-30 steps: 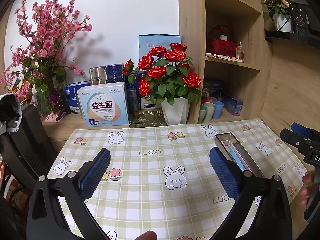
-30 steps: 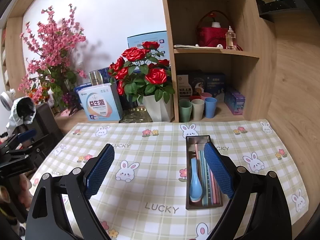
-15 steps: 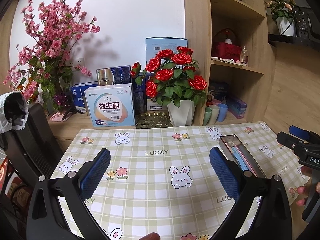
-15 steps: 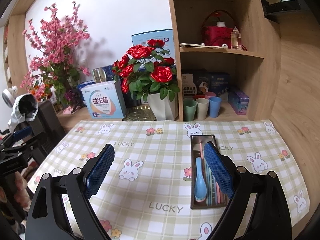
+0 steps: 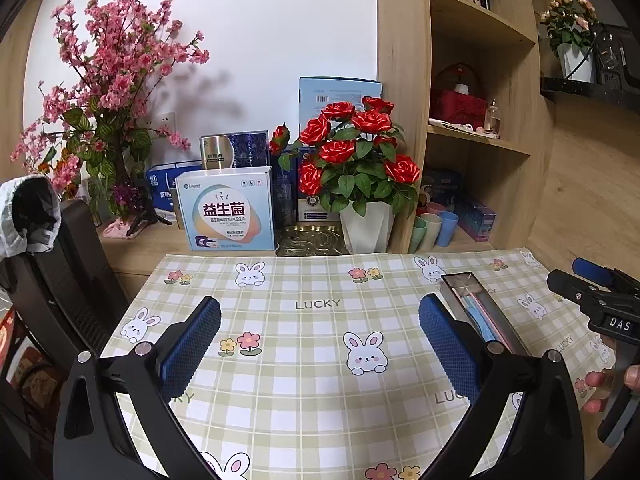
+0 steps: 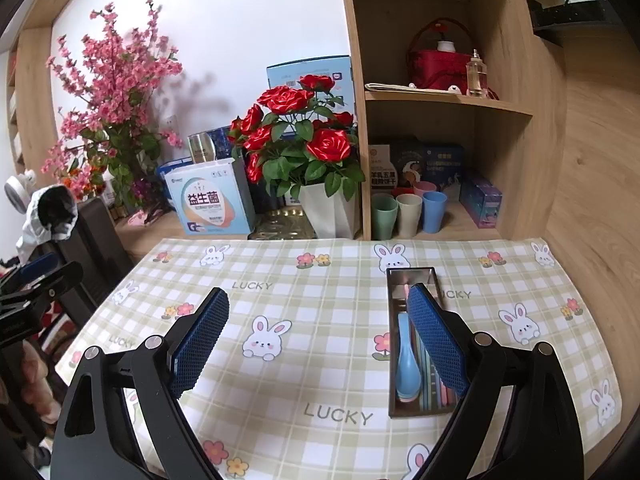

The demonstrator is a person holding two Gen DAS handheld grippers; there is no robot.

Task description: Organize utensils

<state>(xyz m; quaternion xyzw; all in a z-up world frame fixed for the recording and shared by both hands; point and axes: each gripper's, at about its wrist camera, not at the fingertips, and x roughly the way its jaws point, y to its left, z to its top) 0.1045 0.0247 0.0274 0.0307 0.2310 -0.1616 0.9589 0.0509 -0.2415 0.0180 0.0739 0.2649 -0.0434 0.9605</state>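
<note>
- Nearest to us, the left gripper (image 5: 320,336) hangs above the tablecloth (image 5: 304,384) with its 2 blue, mesh-textured pads spread wide and nothing between them.
- The right gripper (image 6: 318,338) is spread just as wide and is also empty; its right pad (image 6: 436,340) sits in front of the utensil tray (image 6: 393,344) and hides part of it.
- We see a broad bare stretch of cloth under and between both grippers, a smooth sheet in green and cream checks printed with rabbits, flowers and the word LUCKY.
- The tray lies on the right half of the cloth, a narrow rectangular box of shiny metal with straight walls, its long side running away from us.
- Inside it a glossy light-blue spoon (image 6: 408,364) lies bowl toward us along the left wall, with slim pastel sticks (image 6: 434,390) beside it; we cannot tell what each stick is.
- The cloth's right edge runs close to a wood-grain wall panel (image 6: 592,168), and its left edge ends near a black chair (image 5: 76,276).
- Beyond the far edge stand a white faceted pot of red roses (image 5: 366,230), a glossy carton (image 5: 226,214) and a tall pink blossom spray (image 5: 116,76).
- On the lowest shelf of the wooden shelving (image 6: 448,100) we count 4 plain matte cups (image 6: 408,210).
</note>
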